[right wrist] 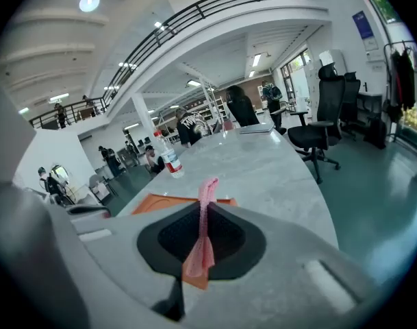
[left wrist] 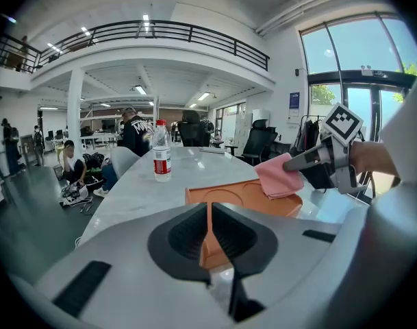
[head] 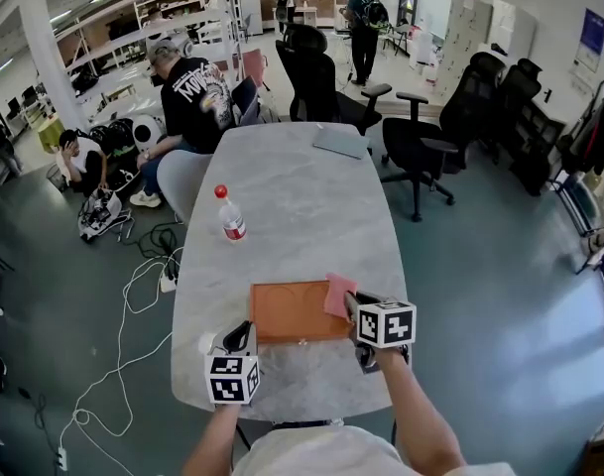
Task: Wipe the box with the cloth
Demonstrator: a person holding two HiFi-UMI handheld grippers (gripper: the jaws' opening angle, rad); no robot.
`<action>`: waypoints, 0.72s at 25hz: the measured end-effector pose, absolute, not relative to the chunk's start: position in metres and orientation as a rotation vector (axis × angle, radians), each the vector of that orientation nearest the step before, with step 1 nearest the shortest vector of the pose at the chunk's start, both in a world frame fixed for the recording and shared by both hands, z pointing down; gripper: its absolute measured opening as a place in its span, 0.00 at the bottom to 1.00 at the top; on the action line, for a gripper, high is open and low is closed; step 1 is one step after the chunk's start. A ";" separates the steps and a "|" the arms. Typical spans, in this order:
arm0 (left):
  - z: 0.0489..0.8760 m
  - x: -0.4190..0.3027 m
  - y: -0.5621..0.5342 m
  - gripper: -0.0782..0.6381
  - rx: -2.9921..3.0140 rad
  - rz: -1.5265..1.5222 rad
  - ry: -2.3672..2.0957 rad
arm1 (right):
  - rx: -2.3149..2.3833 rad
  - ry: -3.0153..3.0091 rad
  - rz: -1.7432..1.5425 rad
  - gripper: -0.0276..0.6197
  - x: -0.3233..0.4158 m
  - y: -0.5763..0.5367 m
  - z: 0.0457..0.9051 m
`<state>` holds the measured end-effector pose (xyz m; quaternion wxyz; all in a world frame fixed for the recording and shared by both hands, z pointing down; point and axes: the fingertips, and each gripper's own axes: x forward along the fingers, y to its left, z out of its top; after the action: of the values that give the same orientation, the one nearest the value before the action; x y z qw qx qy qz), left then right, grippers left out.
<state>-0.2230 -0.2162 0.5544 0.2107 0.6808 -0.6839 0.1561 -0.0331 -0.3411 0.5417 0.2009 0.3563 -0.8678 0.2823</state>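
A flat orange box point(head: 297, 312) lies on the marble table point(head: 302, 196) near its front edge. My right gripper point(head: 352, 303) is shut on a pink cloth point(head: 337, 294) at the box's far right corner. In the left gripper view the cloth point(left wrist: 280, 175) hangs over the rim of the box point(left wrist: 246, 196). In the right gripper view the cloth point(right wrist: 207, 190) stands pinched between the jaws of the right gripper point(right wrist: 205, 211). My left gripper point(head: 245, 337) sits at the box's near left corner. There the left gripper point(left wrist: 209, 214) is shut on the box's edge.
A water bottle point(head: 230, 216) with a red cap stands upright beyond the box, to the left. A grey laptop point(head: 339, 143) lies at the table's far end. Black office chairs point(head: 425, 142) stand to the right, and white cables point(head: 133, 296) run over the floor on the left.
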 end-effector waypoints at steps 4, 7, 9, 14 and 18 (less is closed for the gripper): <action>0.552 -0.223 -0.209 0.15 1.866 0.433 -1.923 | 0.860 -2.539 0.886 0.07 -0.055 -0.324 0.514; 0.550 -0.222 -0.204 0.15 1.850 0.429 -1.943 | 0.764 -2.603 0.931 0.07 -0.070 -0.314 0.497; 0.549 -0.222 -0.203 0.15 1.835 0.410 -1.959 | 0.702 -2.632 0.936 0.07 -0.082 -0.307 0.490; 0.548 -0.224 -0.196 0.15 1.793 0.359 -2.000 | 0.542 -2.648 0.988 0.07 -0.115 -0.284 0.492; 0.551 -0.229 -0.189 0.15 1.750 0.358 -2.029 | 0.430 -2.637 1.142 0.07 -0.139 -0.266 0.503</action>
<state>-0.2287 -0.1885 0.5508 0.2174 0.6317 -0.7328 0.1294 -0.1391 -0.2662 0.5028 0.1176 0.1471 -0.9012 0.3904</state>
